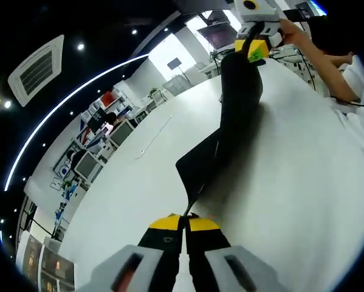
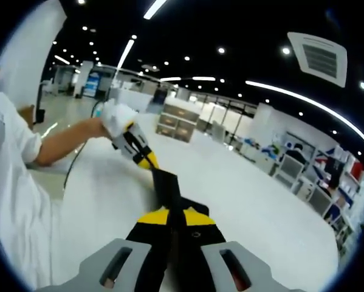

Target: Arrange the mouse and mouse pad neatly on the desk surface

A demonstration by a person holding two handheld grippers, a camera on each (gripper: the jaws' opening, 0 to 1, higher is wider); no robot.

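A black mouse pad (image 1: 230, 134) hangs lifted above the white desk (image 1: 139, 194), stretched between both grippers. My left gripper (image 1: 185, 222) is shut on its near corner at the bottom of the left gripper view. At the pad's far end, my right gripper (image 1: 254, 52) pinches it with yellow-tipped jaws. In the right gripper view the pad (image 2: 169, 188) runs as a narrow dark strip from my right gripper (image 2: 172, 219), shut on it, up to the left gripper (image 2: 146, 161), which a hand holds over the desk (image 2: 248, 188).
A person's forearm (image 1: 327, 67) and white sleeve (image 2: 11, 182) are at the desk's edge. A thin cable (image 1: 154, 137) lies on the desk top. Shelves and monitors (image 1: 96, 152) stand beyond the desk's far side.
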